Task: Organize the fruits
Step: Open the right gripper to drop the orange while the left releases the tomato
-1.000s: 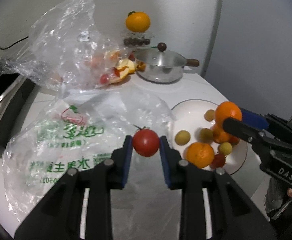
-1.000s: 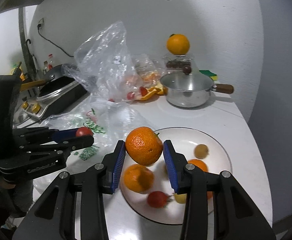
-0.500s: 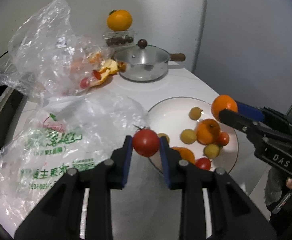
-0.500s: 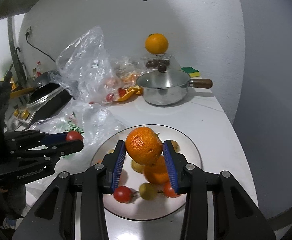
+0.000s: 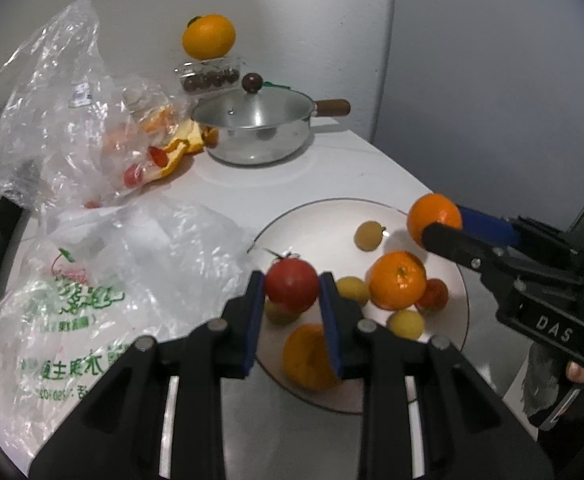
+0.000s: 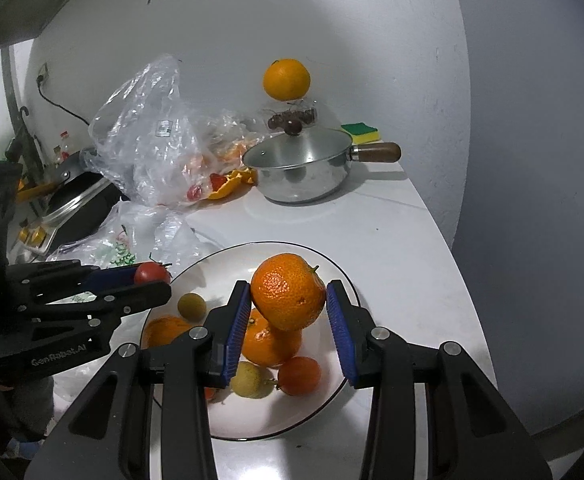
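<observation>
**Two held fruits arriving above a crowded plate**

Since the earlier frames both grippers have travelled across the counter toward the round white ceramic plate with a thin dark rim (image 6: 343,276); the plate, formerly at 3 o'clock of the left wrist view, now lies under the left fingers. The left gripper (image 5: 292,290) is clamped narrowly on a small red round tomato with a green stem (image 5: 291,284), held above the plate's 9 o'clock edge. The right gripper (image 6: 288,300) grips a dimpled orange mandarin (image 6: 288,296) at a middling width, over the plate's centre.

The plate already carries a whole orange mandarin on the plate (image 5: 397,280), a second orange fruit at 6 o'clock (image 5: 305,356), several small yellow-green round fruits (image 5: 367,235) and small red tomatoes (image 6: 299,375).

Hazards, as judged from this arrangement:
- The held mandarin hangs directly above the resting mandarin; released there, it would likely land on a rounded surface, roll, and knock smaller fruits toward the rim or off the white countertop (image 6: 391,240).
- The tomato sits near the rim beside the crumpled clear plastic bag with green print (image 5: 84,292); released too early, it may drop onto the bag or roll off the plate.
- The two grippers converge on one plate, so their fingers could collide.
- The soft tomato may bruise under firm pressure.
</observation>
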